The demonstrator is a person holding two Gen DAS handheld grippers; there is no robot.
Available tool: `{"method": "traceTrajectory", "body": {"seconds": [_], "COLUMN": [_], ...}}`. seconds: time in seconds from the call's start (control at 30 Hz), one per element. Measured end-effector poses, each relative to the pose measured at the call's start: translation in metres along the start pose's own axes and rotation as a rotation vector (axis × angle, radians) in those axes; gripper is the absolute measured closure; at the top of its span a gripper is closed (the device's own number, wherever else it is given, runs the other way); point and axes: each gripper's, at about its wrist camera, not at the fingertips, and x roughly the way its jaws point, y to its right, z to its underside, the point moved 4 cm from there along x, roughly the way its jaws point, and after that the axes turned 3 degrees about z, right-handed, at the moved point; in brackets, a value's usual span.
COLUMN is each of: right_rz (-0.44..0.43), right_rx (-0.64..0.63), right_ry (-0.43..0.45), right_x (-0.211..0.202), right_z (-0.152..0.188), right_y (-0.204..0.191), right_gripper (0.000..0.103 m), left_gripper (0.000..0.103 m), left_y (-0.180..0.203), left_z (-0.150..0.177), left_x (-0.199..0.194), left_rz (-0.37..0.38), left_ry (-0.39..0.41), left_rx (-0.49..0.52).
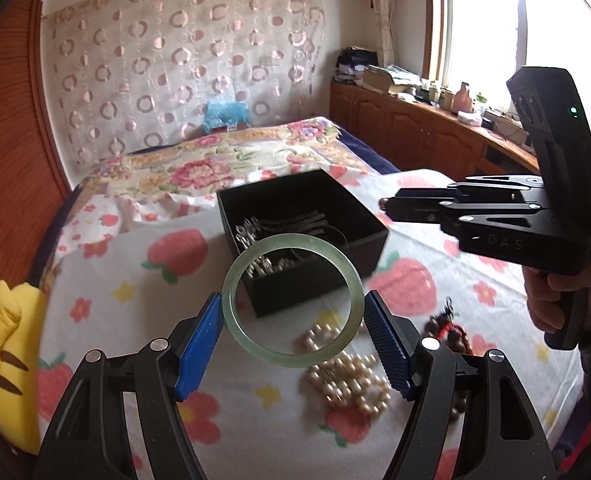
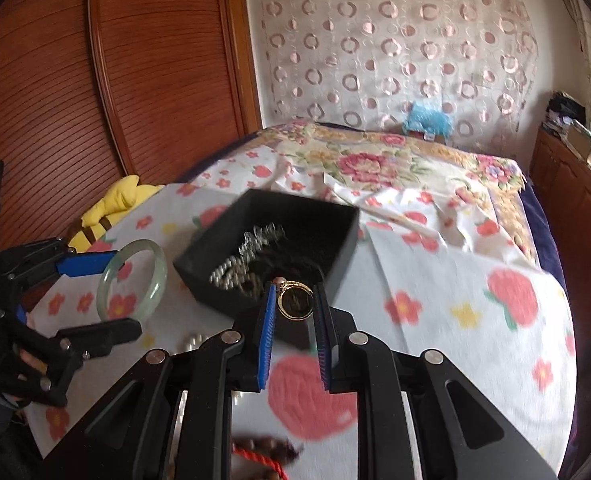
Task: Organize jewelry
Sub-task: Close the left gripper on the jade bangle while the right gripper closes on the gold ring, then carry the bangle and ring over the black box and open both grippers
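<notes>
The left gripper clamps one green bangle across its width, ring face-on, above the pearls on the bed. The right gripper pinches one gold ring between nearly closed pads. One black box, open and already holding silver pieces, lies just ahead of and below both; the right gripper looks nearer, at its near corner.

The left gripper, black with blue pads, is angled downward, its jaws spread wide and clamped on a pale green jade bangle. The right gripper tilts down likewise, jaws narrow, pinching a gold ring near their tips.
</notes>
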Motion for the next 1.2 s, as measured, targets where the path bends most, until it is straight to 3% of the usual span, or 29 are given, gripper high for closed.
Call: {"method": "traceTrajectory", "body": {"seconds": [0.23, 0.33, 0.53, 0.93, 1.2], "right_rz": [0.014, 0.005, -0.004, 0.043, 0.055], "right_rx": [-0.019, -0.002, 0.035, 0.028, 0.031], "right_ry": [-0.013, -0.014, -0.003, 0.010, 0.003], "right_x": [0.025, 0.027, 0.021, -0.016, -0.029], "right_z": [-0.017, -0.017, -0.011, 0.024, 0.046], "right_y": [0.003, 0.009, 0.023, 0.037, 0.041], "right_gripper": [0.081, 0.072, 0.071, 0.071, 0.071], "left_gripper": [0.035, 0.035, 0.035, 0.035, 0.034], "left_y": [-0.011, -0.013, -0.014, -0.007, -0.002], "left_z": [-0.016, -0.020, -0.029, -0.050, -0.047], "left_x": [0.008, 0.014, 0.028, 0.075, 0.087], "left_rz": [-0.025, -0.029, -0.035, -0.067, -0.072], "left_ry": [0.004, 0.002, -0.005, -0.046, -0.074], "left_rx": [-0.002, -0.009, -0.014, 0.015, 0.026]}}
